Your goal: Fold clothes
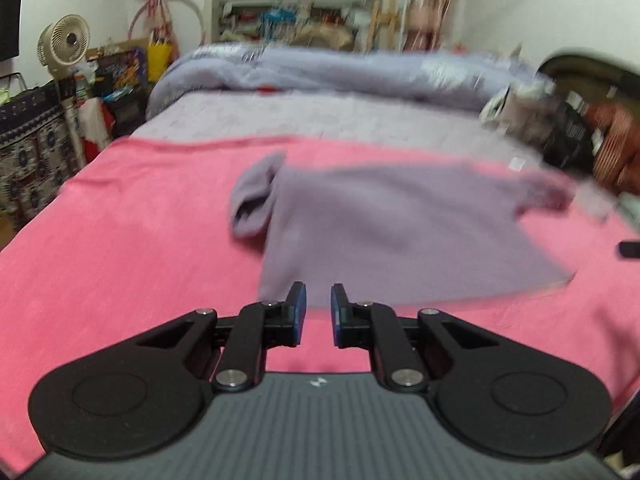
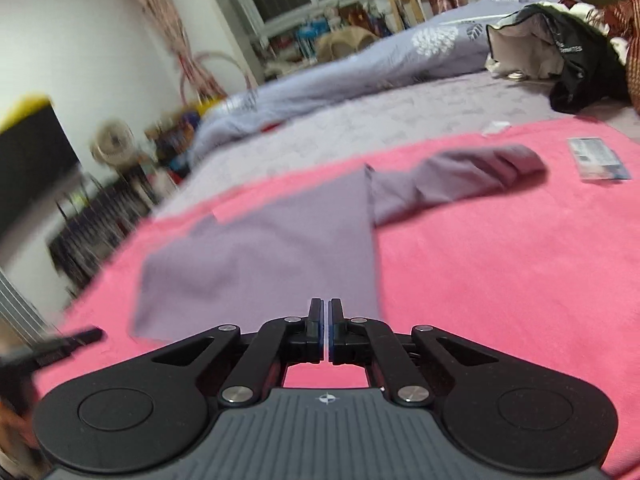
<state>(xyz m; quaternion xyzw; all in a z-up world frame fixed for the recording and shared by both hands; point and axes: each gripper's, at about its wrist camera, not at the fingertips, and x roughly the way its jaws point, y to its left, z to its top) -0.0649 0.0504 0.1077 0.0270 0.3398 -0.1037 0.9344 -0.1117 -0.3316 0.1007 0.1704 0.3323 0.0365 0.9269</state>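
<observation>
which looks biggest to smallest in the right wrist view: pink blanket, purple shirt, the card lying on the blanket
1. pink blanket
2. purple shirt
3. card

The card lies farther from the camera, so it may look somewhat smaller than it is, but the order seems safe.

The shirt (image 1: 400, 232) lies flat on the sheet (image 1: 120, 240) ahead of my left claw (image 1: 318, 308); its hem runs under my right claw (image 2: 325, 330). One sleeve (image 2: 472, 180) reaches right, toward a card (image 2: 598, 158). Behind lies a duvet (image 1: 340, 68), with a fan (image 1: 64, 42) far left.
</observation>
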